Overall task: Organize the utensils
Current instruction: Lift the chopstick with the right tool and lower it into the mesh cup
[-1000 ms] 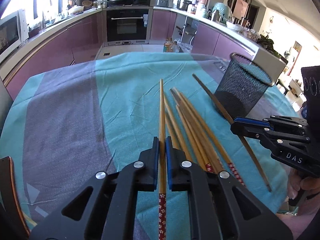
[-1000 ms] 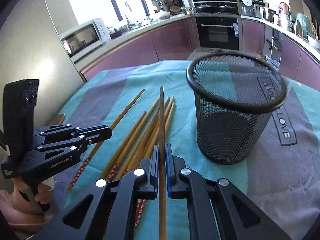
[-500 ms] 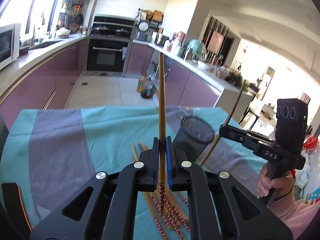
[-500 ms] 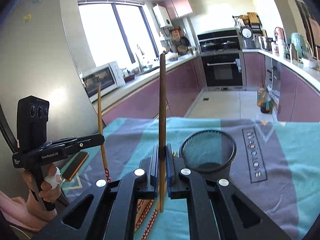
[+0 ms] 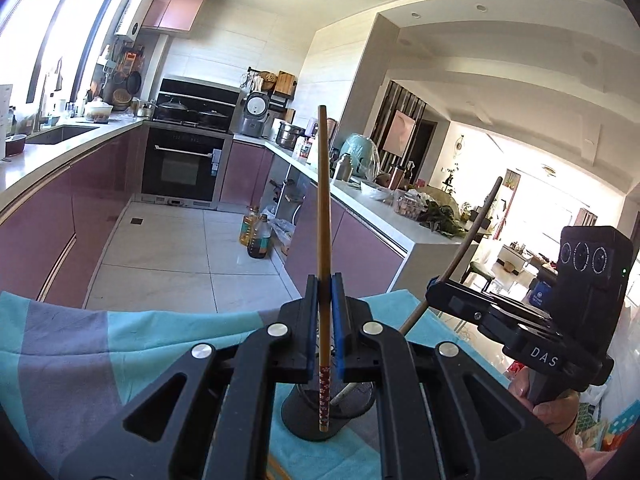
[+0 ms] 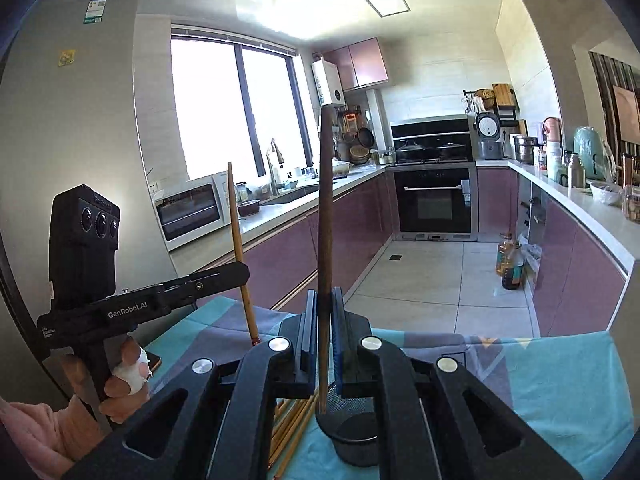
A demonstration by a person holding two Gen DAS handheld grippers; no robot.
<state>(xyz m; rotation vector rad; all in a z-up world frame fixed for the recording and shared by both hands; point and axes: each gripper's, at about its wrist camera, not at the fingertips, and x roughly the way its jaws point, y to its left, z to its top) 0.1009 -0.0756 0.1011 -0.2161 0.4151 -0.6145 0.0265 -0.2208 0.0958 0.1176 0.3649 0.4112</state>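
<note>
My left gripper (image 5: 324, 316) is shut on a light bamboo chopstick (image 5: 323, 216) with a red patterned end, held upright; its lower end hangs over the black mesh cup (image 5: 356, 400). My right gripper (image 6: 324, 332) is shut on a dark brown chopstick (image 6: 325, 240), also upright, its lower end at the rim of the mesh cup (image 6: 352, 428). The right gripper (image 5: 436, 292) shows in the left wrist view with the dark chopstick (image 5: 472, 232) slanting up. The left gripper (image 6: 240, 272) shows in the right wrist view. Several more bamboo chopsticks (image 6: 292, 428) lie on the cloth left of the cup.
A teal and grey tablecloth (image 6: 560, 380) covers the table. Beyond its far edge are the tiled kitchen floor, purple cabinets, an oven (image 6: 434, 200) and oil bottles (image 5: 256, 236) on the floor. A phone (image 6: 154, 360) lies near the left hand.
Both grippers have risen and tilted upward from the table, each lifting its chopstick to upright. They now hold them above the mesh cup, which sits low in both views.
</note>
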